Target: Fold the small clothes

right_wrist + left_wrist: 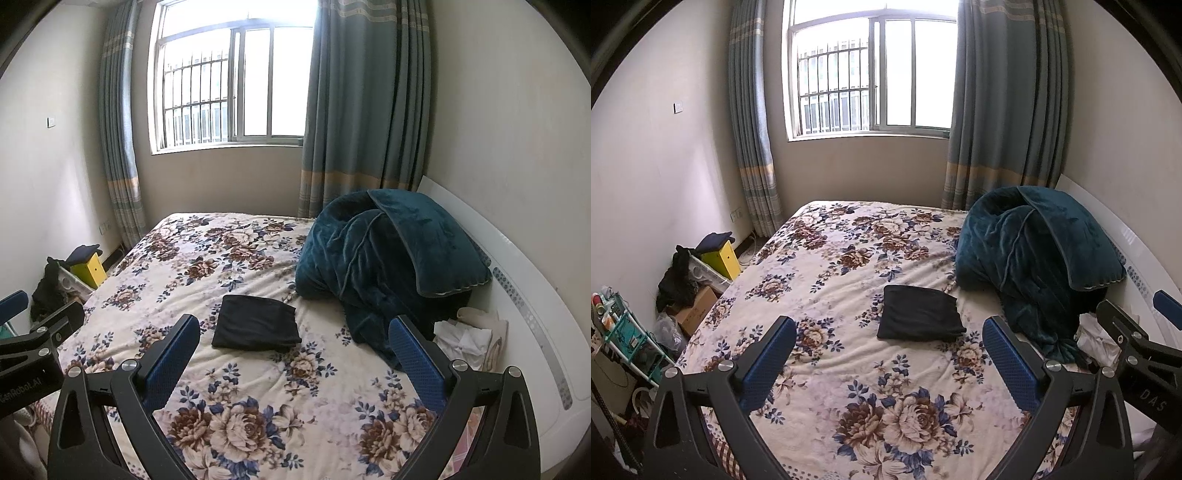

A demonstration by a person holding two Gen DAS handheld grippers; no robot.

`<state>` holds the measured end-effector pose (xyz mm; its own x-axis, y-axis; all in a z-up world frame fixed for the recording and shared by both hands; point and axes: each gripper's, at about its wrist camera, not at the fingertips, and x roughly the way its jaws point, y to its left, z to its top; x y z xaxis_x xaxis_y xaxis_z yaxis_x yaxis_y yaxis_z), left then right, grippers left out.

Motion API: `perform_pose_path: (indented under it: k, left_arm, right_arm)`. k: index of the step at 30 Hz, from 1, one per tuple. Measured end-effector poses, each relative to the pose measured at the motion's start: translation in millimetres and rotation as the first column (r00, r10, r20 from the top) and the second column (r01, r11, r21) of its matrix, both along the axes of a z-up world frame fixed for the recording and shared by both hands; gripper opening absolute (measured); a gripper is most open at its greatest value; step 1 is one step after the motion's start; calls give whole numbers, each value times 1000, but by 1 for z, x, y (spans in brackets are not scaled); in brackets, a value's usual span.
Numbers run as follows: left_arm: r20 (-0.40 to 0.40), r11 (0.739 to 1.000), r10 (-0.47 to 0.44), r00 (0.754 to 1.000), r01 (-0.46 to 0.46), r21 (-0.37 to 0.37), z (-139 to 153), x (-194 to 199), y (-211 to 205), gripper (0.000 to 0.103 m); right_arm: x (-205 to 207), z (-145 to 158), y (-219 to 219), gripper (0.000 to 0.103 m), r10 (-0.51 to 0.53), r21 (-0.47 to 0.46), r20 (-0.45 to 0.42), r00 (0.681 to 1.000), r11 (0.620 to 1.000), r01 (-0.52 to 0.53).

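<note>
A black garment [919, 314] lies folded into a flat rectangle on the floral bedspread [820, 280]. It also shows in the right wrist view [256, 324]. My left gripper [888, 354] is open and empty, held above the bed short of the garment. My right gripper [295, 354] is open and empty too, also short of the garment. The right gripper shows at the right edge of the left wrist view [1137, 325]. The left gripper shows at the left edge of the right wrist view [37, 314].
A bundled teal blanket [1038, 258] sits at the right of the bed against the white headboard [524, 295]. Crumpled white cloth [465, 336] lies beside it. Boxes, a yellow case [724, 258] and dark clothes clutter the floor at left. A window and curtains stand behind.
</note>
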<state>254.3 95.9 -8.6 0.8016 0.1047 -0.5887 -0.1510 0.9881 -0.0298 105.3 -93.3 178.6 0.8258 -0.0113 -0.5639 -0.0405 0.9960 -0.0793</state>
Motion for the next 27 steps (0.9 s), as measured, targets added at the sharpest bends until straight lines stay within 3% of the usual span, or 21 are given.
perform_pose_path:
  k: [27]
  left_arm:
    - [4, 999, 40, 999, -40, 6, 1, -7, -8, 103]
  right_arm:
    - [2, 2, 7, 103, 2, 3, 4, 1000, 1000, -2]
